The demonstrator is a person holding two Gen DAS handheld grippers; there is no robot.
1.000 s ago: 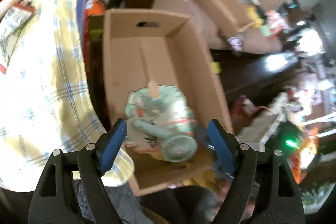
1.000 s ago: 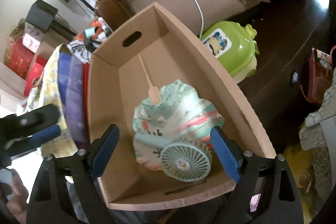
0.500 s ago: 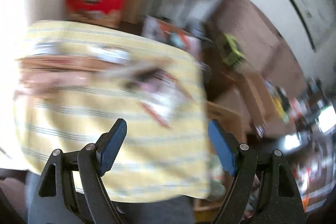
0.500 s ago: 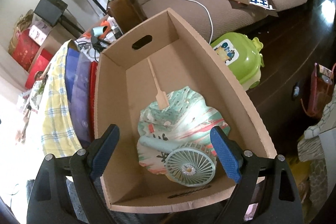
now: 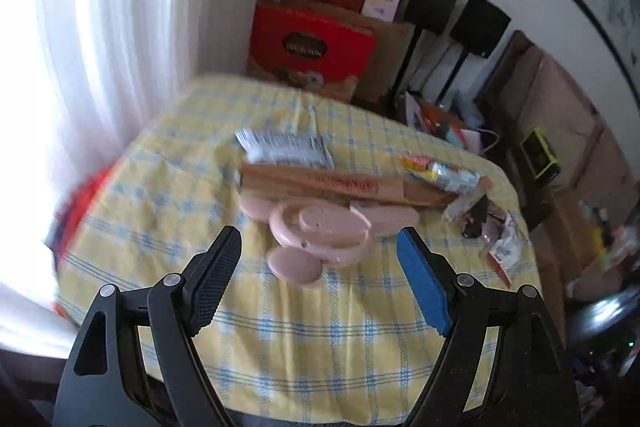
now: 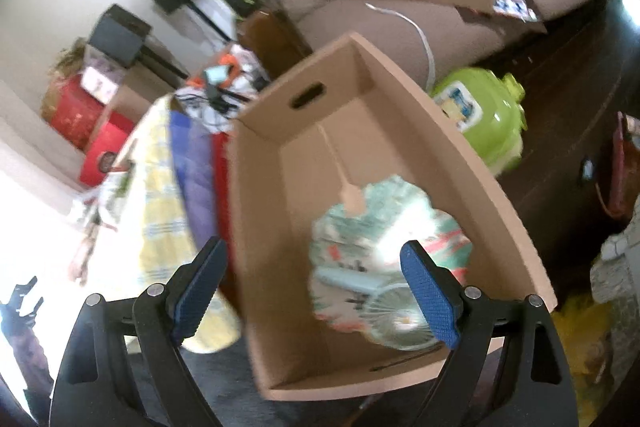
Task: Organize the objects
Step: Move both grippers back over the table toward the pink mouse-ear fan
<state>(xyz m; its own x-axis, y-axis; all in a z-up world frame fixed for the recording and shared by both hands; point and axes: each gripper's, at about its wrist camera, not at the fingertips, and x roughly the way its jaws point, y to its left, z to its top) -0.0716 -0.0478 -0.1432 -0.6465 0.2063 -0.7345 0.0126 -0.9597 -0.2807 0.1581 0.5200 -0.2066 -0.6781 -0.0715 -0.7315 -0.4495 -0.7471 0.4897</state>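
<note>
My left gripper gapes wide and empty over a yellow checked tablecloth; pink headphones lie at twelve o'clock, the long box's red lettering blurred. My right gripper, equally wide, frames a cardboard box holding a small fan.

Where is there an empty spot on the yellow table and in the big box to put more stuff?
On the yellow checked cloth, the near strip between the pink thing and the table edge is bare, and so is the window-side corner. The middle and far right are crowded with the long brown box and wrappers. In the cardboard box, the far end beyond the paper fan is free.
</note>
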